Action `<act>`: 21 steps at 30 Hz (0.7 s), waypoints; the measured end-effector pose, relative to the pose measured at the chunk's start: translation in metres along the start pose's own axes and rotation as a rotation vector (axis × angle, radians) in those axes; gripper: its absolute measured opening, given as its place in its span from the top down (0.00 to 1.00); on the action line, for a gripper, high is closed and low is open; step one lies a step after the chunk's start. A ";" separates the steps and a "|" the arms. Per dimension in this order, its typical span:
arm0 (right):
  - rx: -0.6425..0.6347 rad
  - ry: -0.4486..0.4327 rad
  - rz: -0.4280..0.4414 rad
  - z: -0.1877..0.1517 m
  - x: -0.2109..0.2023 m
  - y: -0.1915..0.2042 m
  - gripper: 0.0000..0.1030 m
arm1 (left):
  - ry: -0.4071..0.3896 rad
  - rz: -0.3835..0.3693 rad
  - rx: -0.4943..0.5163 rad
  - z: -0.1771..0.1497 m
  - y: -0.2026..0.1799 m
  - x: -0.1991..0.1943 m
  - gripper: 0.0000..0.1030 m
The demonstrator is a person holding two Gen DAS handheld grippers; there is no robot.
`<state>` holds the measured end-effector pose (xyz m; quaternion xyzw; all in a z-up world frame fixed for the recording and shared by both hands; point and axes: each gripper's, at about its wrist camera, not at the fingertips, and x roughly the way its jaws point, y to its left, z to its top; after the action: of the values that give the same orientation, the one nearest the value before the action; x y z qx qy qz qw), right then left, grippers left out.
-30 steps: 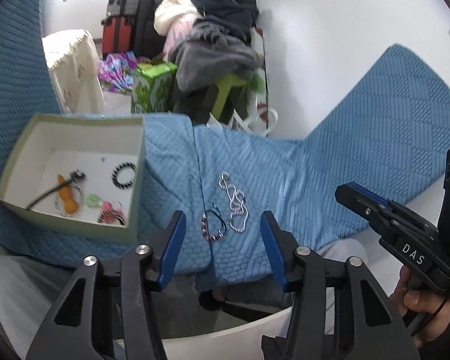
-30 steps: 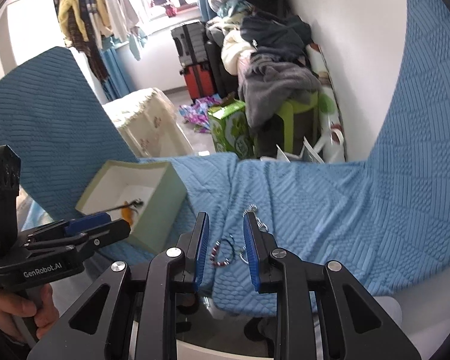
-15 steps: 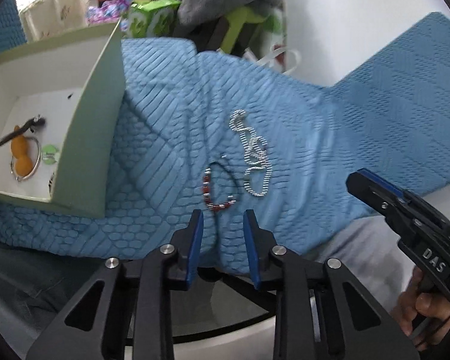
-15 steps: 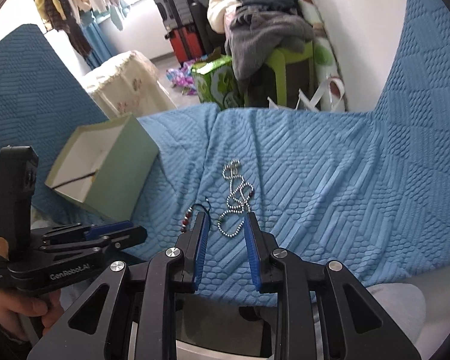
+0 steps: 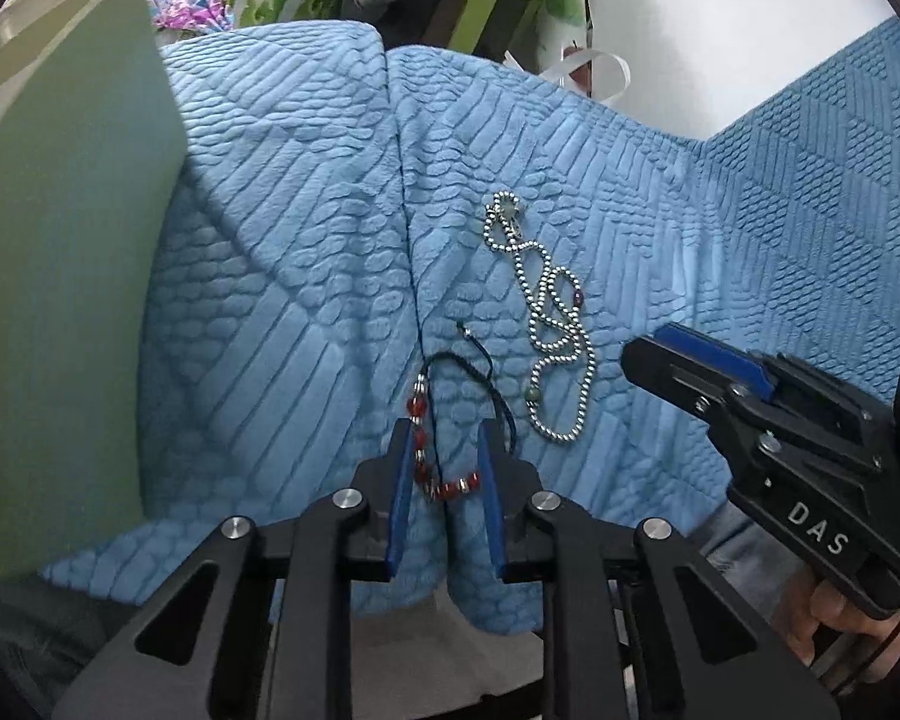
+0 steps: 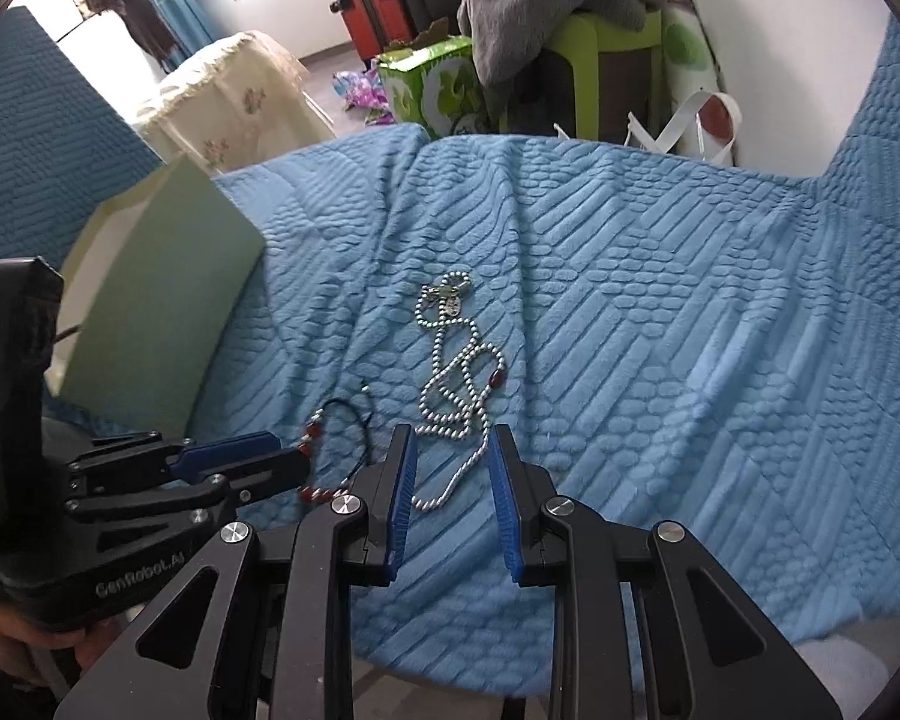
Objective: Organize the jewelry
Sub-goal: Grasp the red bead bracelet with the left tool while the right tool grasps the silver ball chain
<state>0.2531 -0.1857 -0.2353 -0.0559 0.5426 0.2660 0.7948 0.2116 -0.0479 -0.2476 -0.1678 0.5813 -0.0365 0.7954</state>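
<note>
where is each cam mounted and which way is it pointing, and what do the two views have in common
Left wrist: sits on the left gripper, looking steeply down its blue pads at the red bead bracelet between the closing jaws; the right gripper and a hand show.
Right wrist: sits on the right gripper, looking down at the silver ball chain running between its jaws; the left gripper shows.
Shared: bracelet, chain, blue blanket, green box.
</note>
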 end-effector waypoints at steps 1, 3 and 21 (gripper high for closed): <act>-0.004 0.010 0.001 0.002 0.007 -0.002 0.78 | 0.003 0.004 0.008 0.000 0.000 0.002 0.81; -0.012 0.025 0.001 0.005 0.016 -0.003 0.78 | 0.008 0.000 0.032 0.003 -0.001 0.008 0.81; -0.113 0.040 -0.045 0.021 0.050 0.008 0.69 | 0.029 -0.020 0.009 0.008 0.012 0.007 0.95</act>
<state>0.2806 -0.1533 -0.2695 -0.1180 0.5410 0.2773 0.7852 0.2198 -0.0369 -0.2551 -0.1693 0.5908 -0.0497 0.7872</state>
